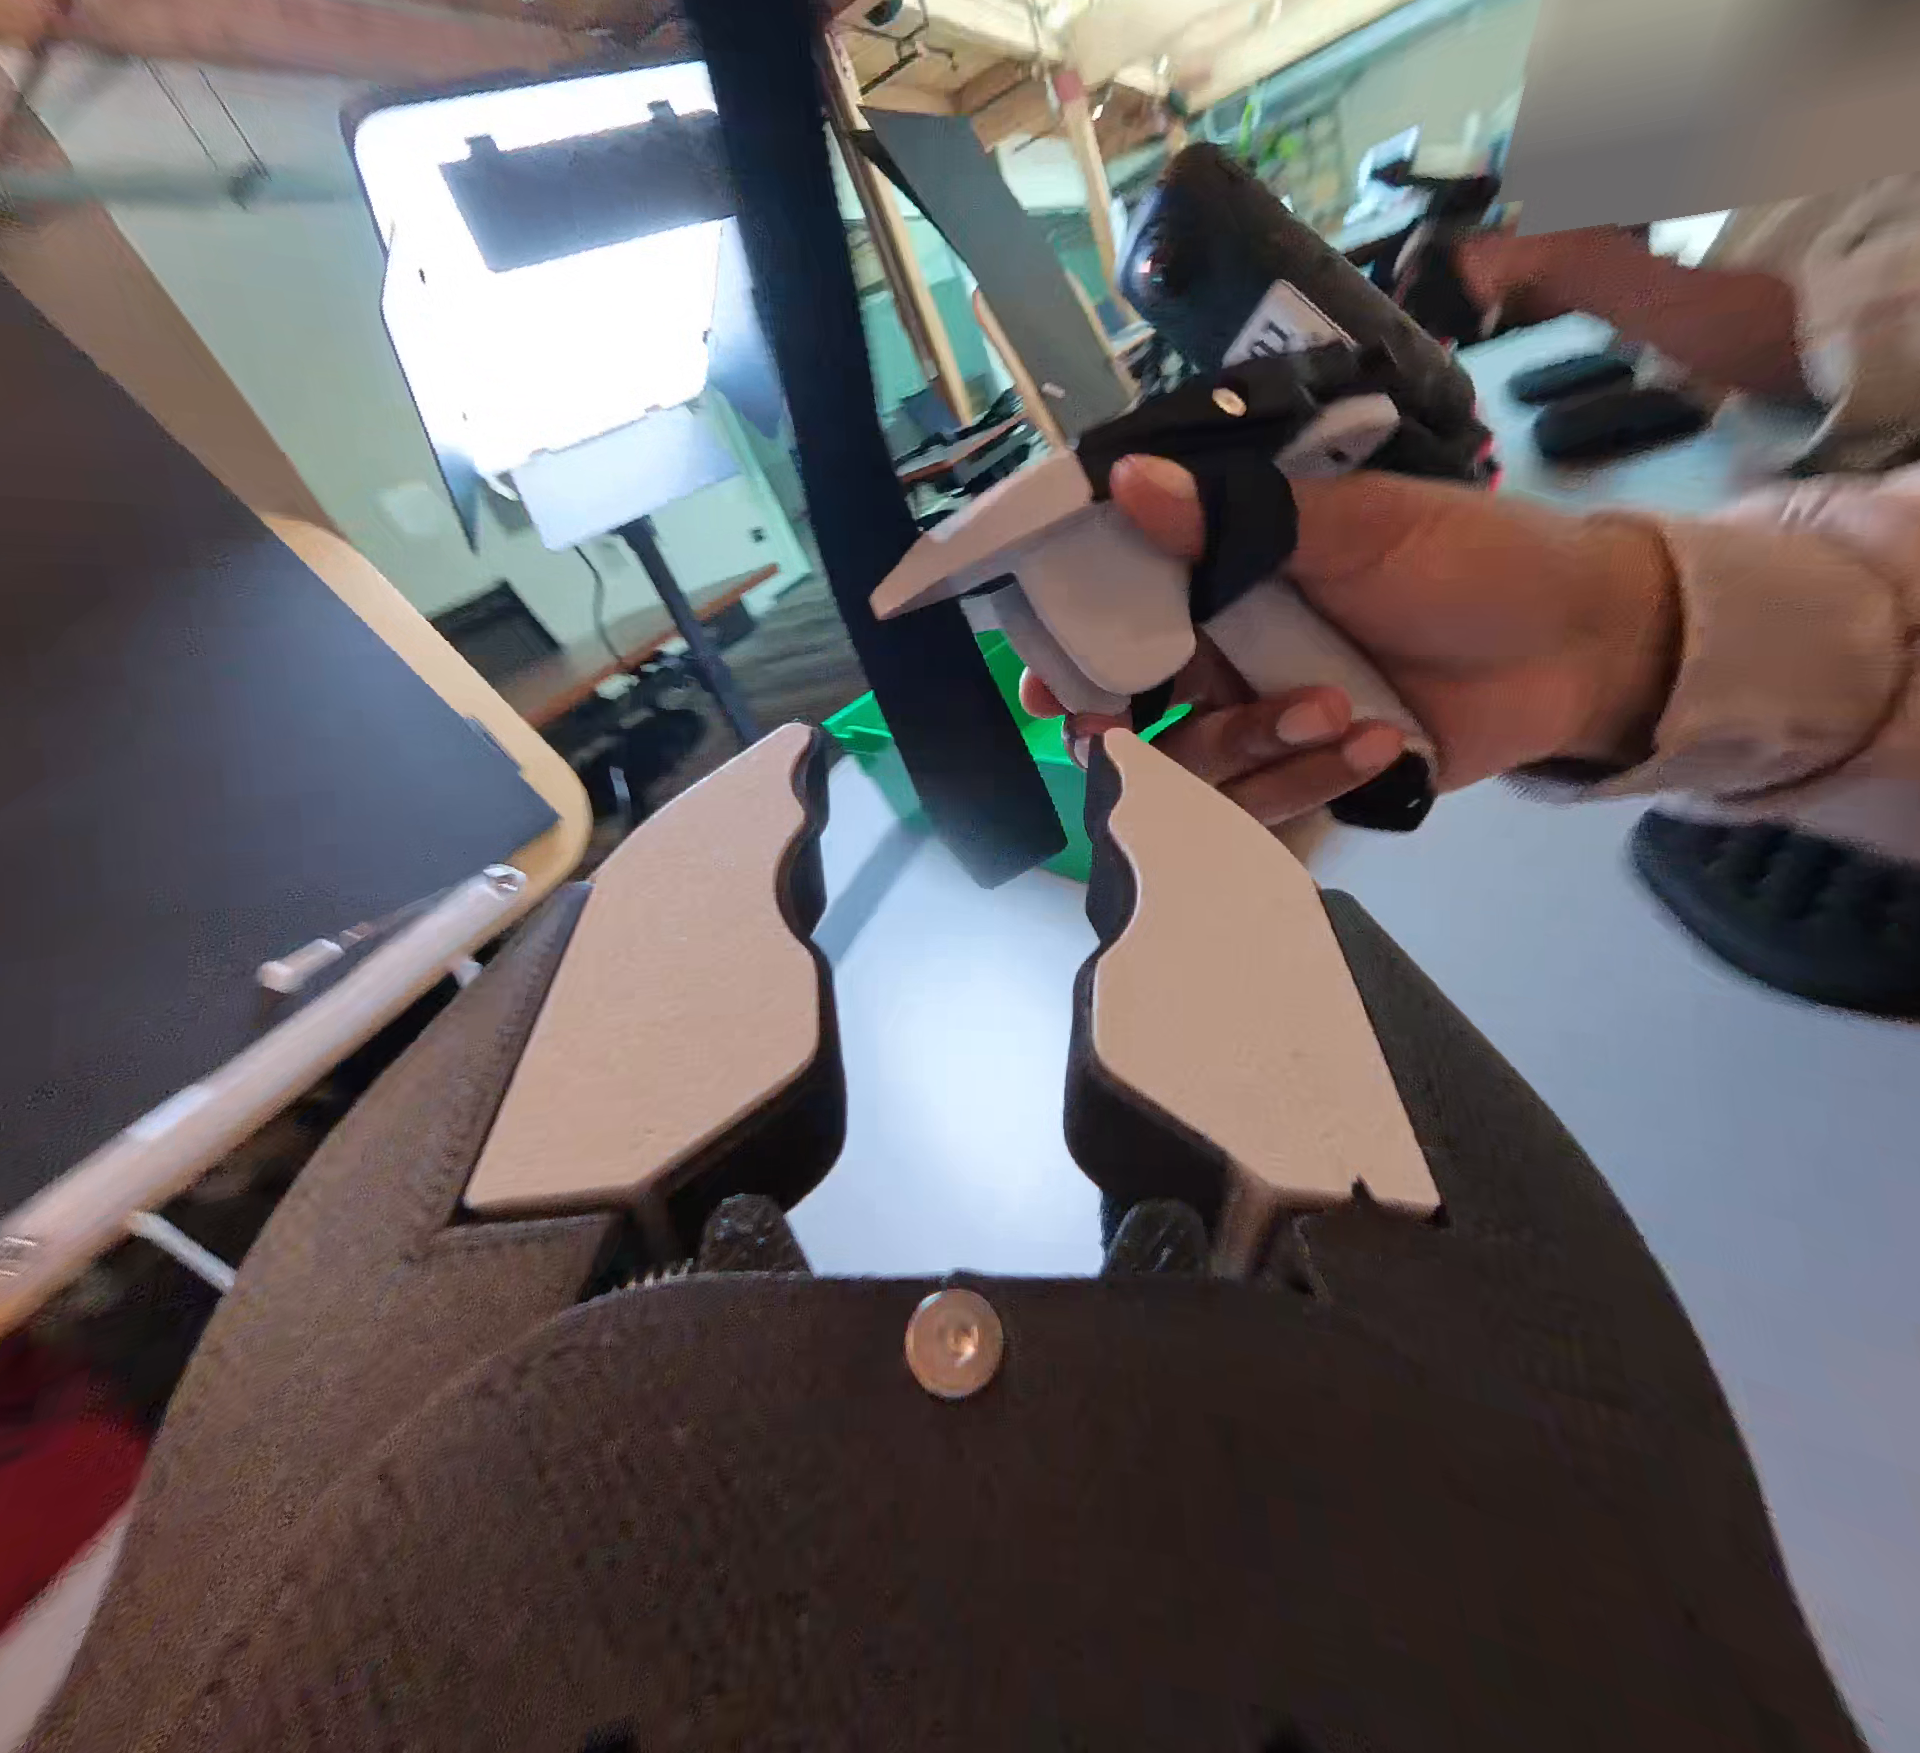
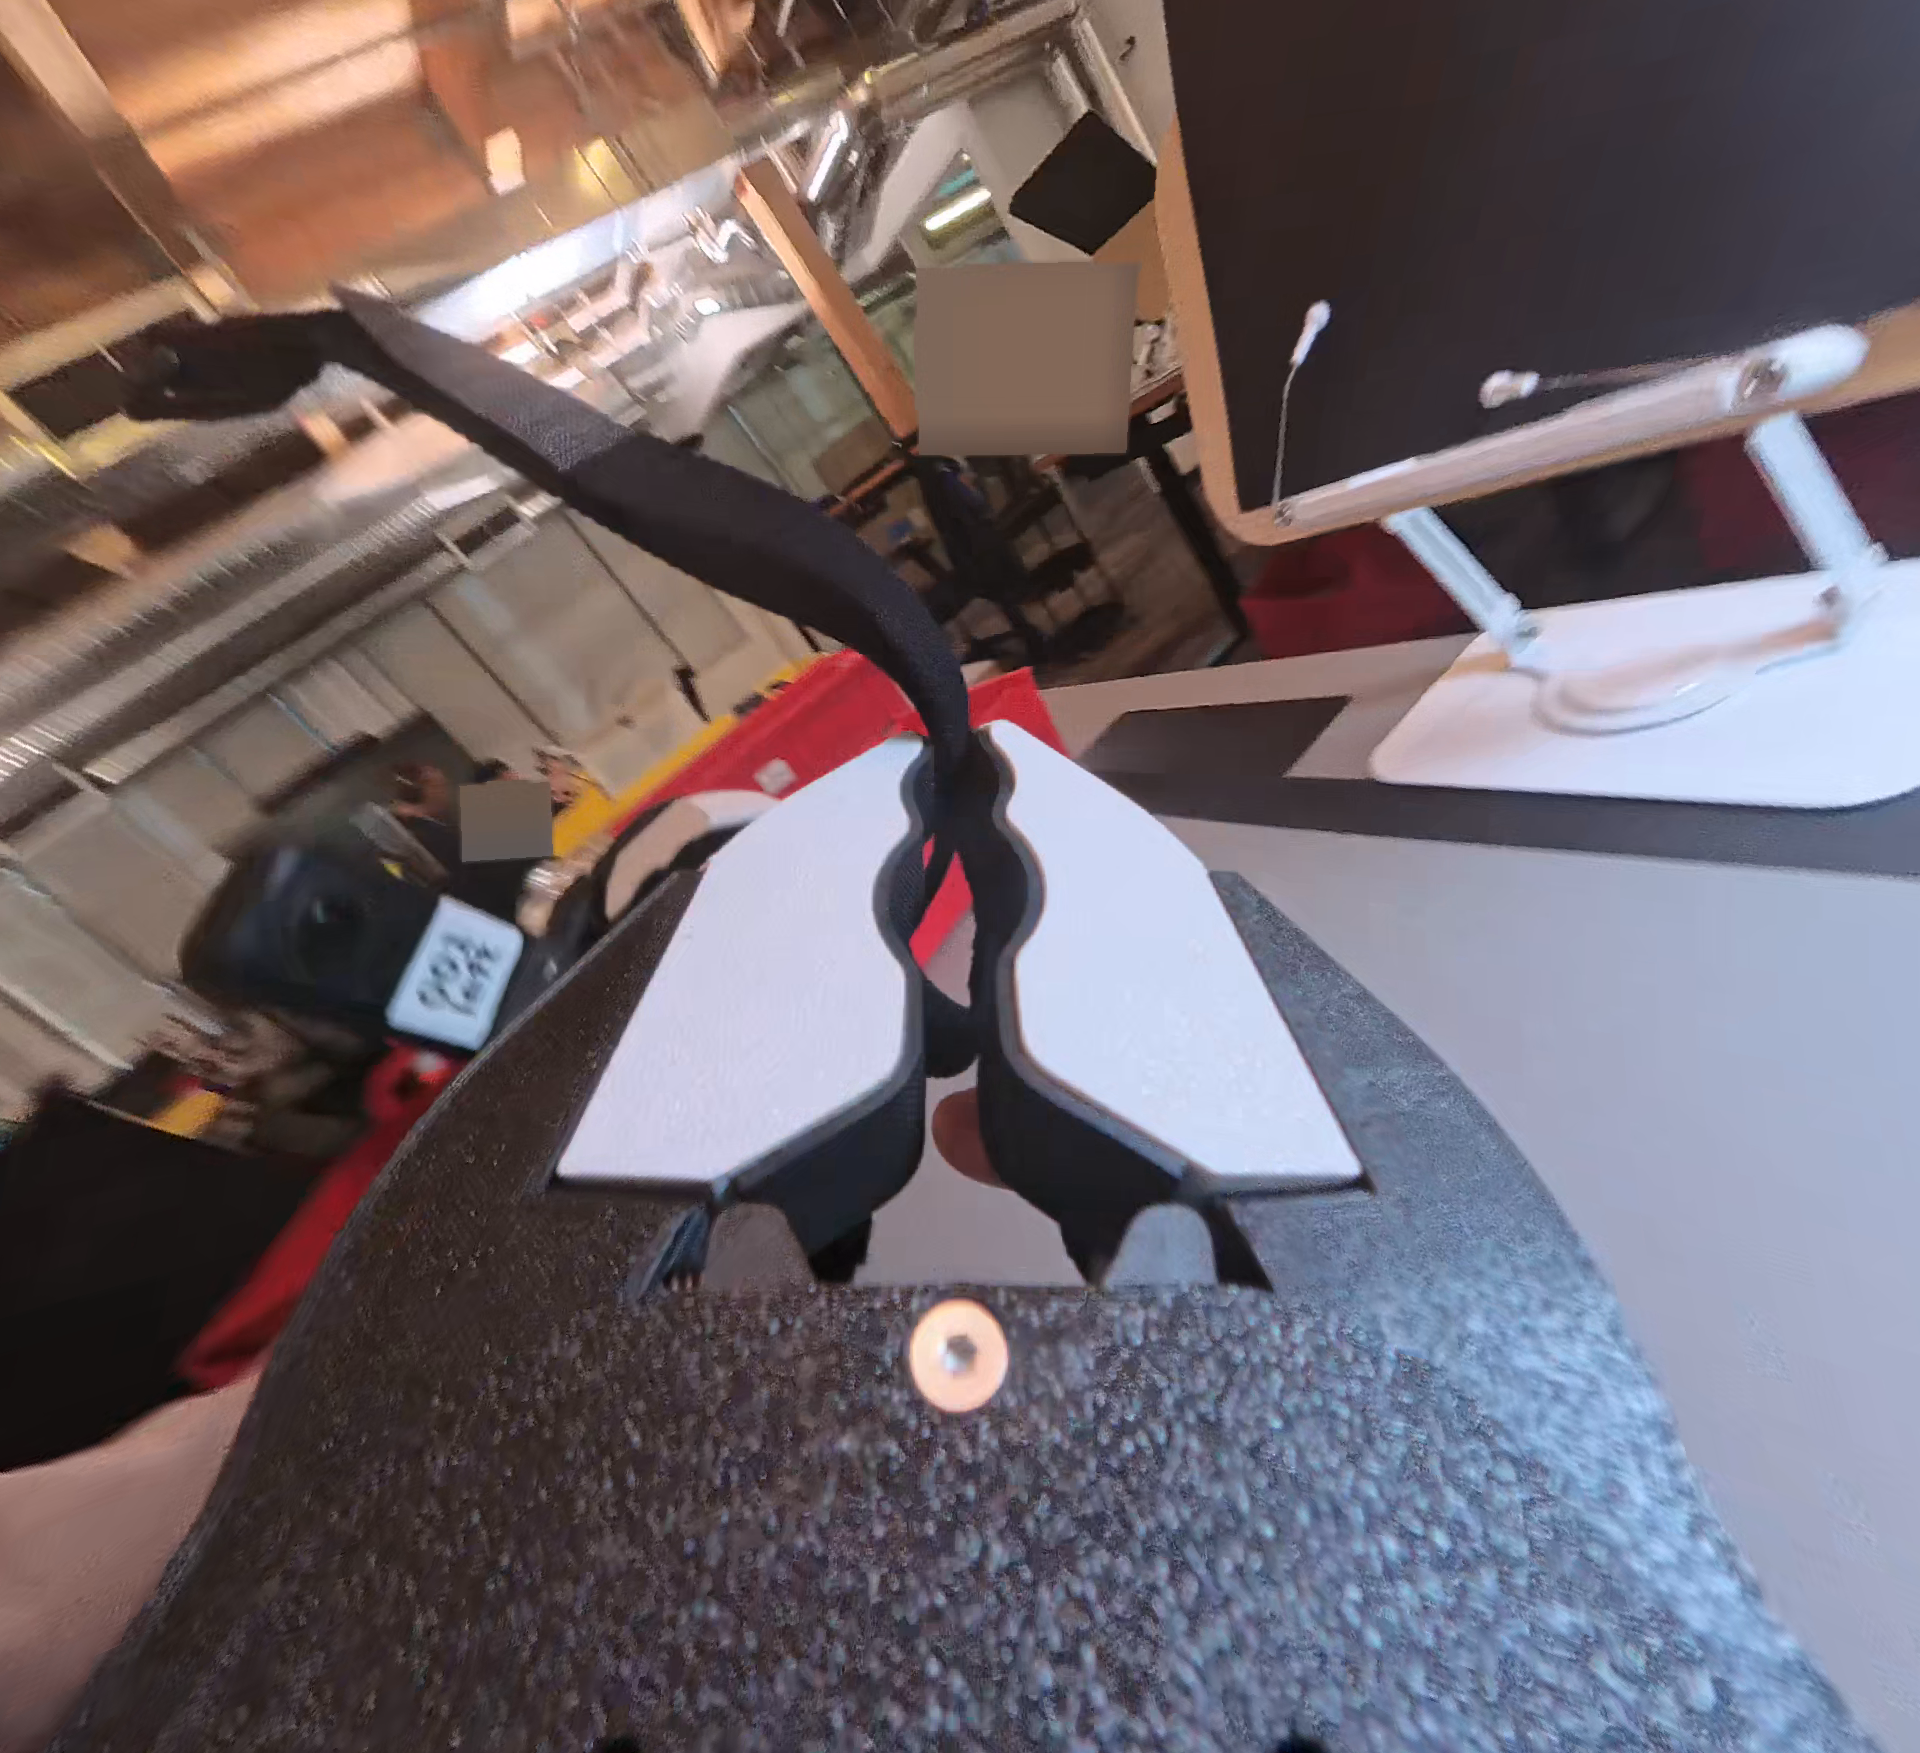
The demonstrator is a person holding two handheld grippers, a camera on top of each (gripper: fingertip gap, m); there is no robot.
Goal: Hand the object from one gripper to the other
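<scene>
Black grainy plastic fills the bottom of both wrist views, and out of it reach the pale, wavy-edged fingers. Left gripper (image 1: pixel 951 747) first: its fingers are spread well apart with nothing between them, only the grey table (image 1: pixel 1558 1132) showing through the gap. Beyond its tips hangs the strap (image 1: pixel 831 415), a long flat band of black woven fabric, running from the top of the left wrist view down to a squared-off end just above the table, in front of a green bin (image 1: pixel 1060 830).

Over on the other side, the right gripper (image 2: pixel 961 747) is pinched tight on that same strap (image 2: pixel 686 498). From the right wrist view the fabric is bunched into the scalloped notches between the fingers, then it arcs up and away to the left, limp and curling. From the left wrist view, that right gripper (image 1: pixel 935 597) sits off to the right, held in a hand (image 1: pixel 1434 623), with the strap beside its tips; the actual contact is not clear from there.

So by my reading the handover is about to happen: one side holds, the other is open and lined up, not yet touching. The next move looks like easing the left fingers forward around the hanging band and squeezing before the right lets go. Soft webbing like this will likely sway and fold, so a flat, square bite across its width should matter.

A dark board (image 2: pixel 1507 145) with a pale rounded edge stands on a white stand (image 2: pixel 1662 716) at the table's far side.
</scene>
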